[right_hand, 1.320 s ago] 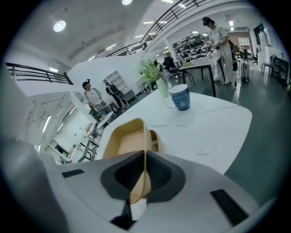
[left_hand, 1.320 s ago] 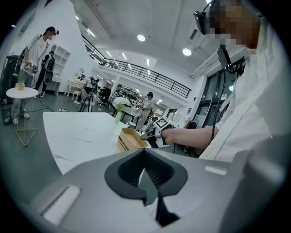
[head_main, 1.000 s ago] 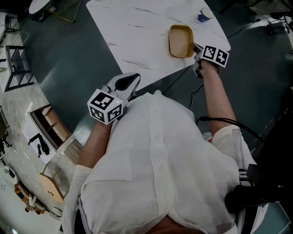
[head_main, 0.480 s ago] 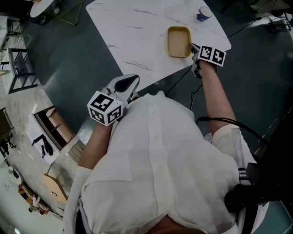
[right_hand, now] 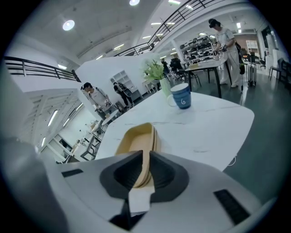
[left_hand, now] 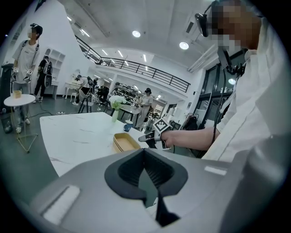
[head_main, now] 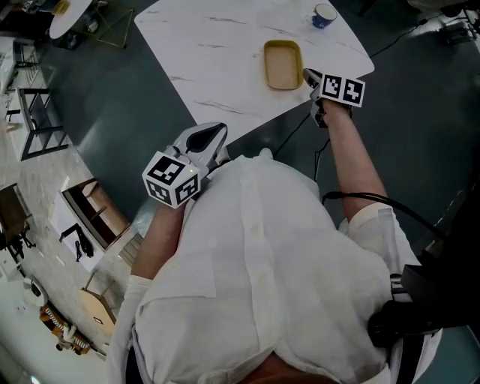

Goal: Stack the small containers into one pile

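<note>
The right hand-held gripper (head_main: pixel 308 76) pinches the near rim of the shallow tan rectangular containers (head_main: pixel 283 64). They sit nested as one pile on the white marbled desk (head_main: pixel 217 52), straight ahead of its jaws. A blue mug (head_main: pixel 324 15) stands well beyond. The left hand-held gripper (head_main: pixel 213 137) hangs off the desk's edge, jaws pressed together on nothing. The stacking looks about finished. Next, the right jaws should part and back off without dragging the pile.

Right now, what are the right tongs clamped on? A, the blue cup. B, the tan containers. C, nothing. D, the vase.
B: the right gripper view shows the right tongs shut on the near rim of the tan containers, with the cup farther off on the table.
</note>
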`<state>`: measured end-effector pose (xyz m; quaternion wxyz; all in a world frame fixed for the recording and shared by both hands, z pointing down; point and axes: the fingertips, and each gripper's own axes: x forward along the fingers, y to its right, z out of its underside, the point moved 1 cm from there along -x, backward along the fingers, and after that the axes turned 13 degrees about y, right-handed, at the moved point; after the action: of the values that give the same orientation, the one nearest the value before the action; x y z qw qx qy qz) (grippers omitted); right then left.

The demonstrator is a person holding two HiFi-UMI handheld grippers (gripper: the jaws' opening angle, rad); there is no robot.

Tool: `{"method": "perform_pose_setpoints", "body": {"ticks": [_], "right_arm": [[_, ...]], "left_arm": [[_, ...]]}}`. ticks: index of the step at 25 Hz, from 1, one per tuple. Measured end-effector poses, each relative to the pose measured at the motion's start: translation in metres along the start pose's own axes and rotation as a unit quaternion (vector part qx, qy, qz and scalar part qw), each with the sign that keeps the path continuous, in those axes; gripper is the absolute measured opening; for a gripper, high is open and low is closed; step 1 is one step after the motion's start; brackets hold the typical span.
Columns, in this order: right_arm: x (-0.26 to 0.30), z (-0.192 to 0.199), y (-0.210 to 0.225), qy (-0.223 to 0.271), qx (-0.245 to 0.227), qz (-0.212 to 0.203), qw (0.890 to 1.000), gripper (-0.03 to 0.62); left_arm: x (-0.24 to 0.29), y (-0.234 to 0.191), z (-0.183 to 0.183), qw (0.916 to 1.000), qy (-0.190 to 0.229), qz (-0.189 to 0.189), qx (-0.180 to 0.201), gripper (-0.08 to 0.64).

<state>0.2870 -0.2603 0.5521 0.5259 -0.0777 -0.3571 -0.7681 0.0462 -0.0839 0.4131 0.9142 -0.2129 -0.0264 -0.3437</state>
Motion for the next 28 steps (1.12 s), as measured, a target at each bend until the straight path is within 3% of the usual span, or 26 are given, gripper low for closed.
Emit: {"method": "perform_pose_setpoints", "body": {"ticks": [6, 14, 21, 28], "right_arm": [[-0.018, 0.004, -0.003, 0.010, -0.003, -0.026, 1.000, 0.018], [-0.058, 0.018, -0.019, 0.020, -0.054, -0.090, 0.994, 0.018], [-0.103, 0.050, -0.051, 0.027, -0.100, -0.131, 0.986, 0.017], [-0.144, 0.087, -0.110, 0.027, -0.187, -0.154, 0.970, 0.017]], "left_arm": [[0.007, 0.016, 0.005, 1.0000, -0.003, -0.005, 0.004, 0.008], [0.020, 0.046, 0.015, 0.9997, -0.013, -0.020, 0.003, 0.008], [0.027, 0.073, 0.024, 0.9987, -0.040, 0.024, 0.018, 0.008], [0.009, 0.084, 0.012, 0.9965, -0.027, 0.073, 0.031, 0.008]]}}
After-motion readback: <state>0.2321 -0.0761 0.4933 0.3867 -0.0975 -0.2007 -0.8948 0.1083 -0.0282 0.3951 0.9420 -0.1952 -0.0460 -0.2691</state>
